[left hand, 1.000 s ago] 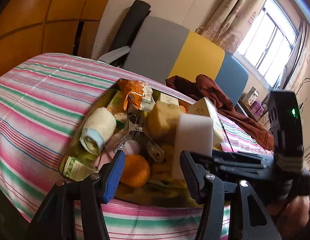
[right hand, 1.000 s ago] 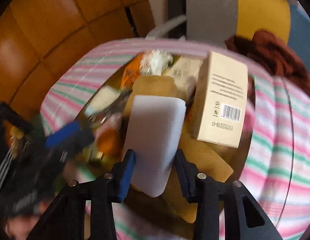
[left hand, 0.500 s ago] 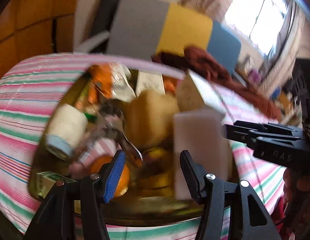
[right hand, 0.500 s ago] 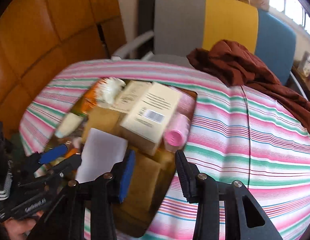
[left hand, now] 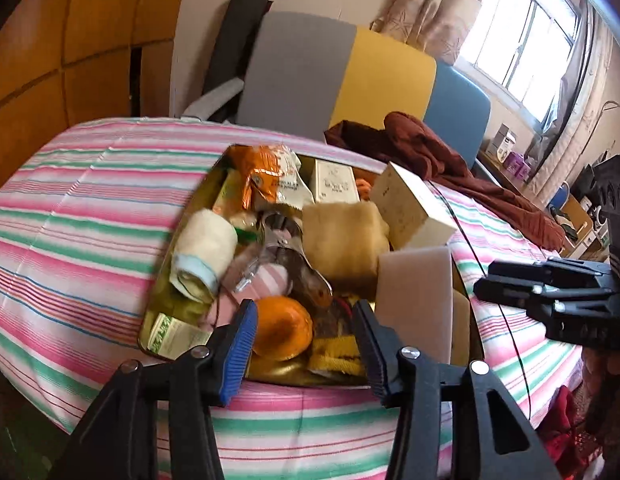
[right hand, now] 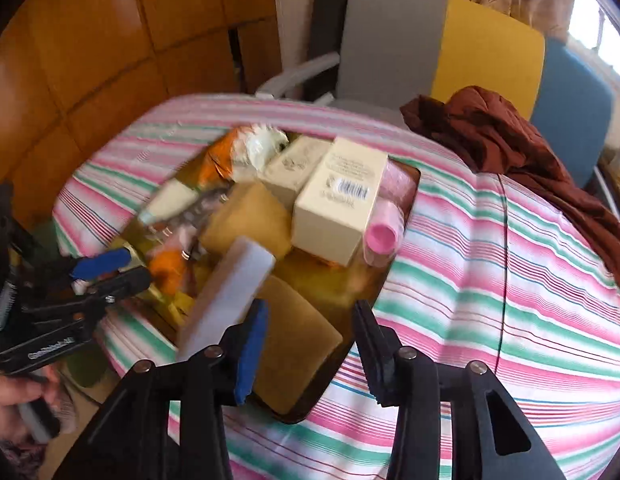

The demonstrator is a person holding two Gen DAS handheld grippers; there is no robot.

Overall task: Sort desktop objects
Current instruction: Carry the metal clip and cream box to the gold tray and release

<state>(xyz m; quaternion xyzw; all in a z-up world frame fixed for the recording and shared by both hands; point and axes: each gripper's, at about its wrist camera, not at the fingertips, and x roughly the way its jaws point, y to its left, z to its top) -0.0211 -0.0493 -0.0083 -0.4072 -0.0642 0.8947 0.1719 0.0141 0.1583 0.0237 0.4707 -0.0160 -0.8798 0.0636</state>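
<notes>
Since a second ago, the white sponge block (right hand: 229,296) has left the right tool (right hand: 305,344): we then saw it pinched between that tool's pads, and now it stands free at the near edge of the tray (right hand: 406,208).

From the left wrist view, we see the left tool (left hand: 305,340) hanging over the near end of the tray (left hand: 177,248), its jaws having just been closing, yet parted and gripping nothing. An orange (left hand: 281,328) lies beyond and between the tips, at the near end of the pile. The sponge block (left hand: 414,304) stands on end just right of the right finger, long axis upright, leaning against a yellow towel (left hand: 342,248). A cream box (left hand: 414,212) sits behind it, a rolled cloth (left hand: 201,256) to the far left. The right tool (left hand: 550,292) enters from the right, apart from the tray.

From the right wrist view, the right tool hangs above the near right corner of the tray, jaws parted and empty, having just been opening. The sponge block lies left of the blue pad, tilted away to the far right. The cream box (right hand: 342,208) and a pink roller (right hand: 384,232) rest further back. The left tool (right hand: 105,268) reaches in from the left, close to the orange (right hand: 169,268).

We judge the left hand nearer the orange and the right nearer the sponge; the striped desk (right hand: 490,280) to the right lies bare for sorting.
</notes>
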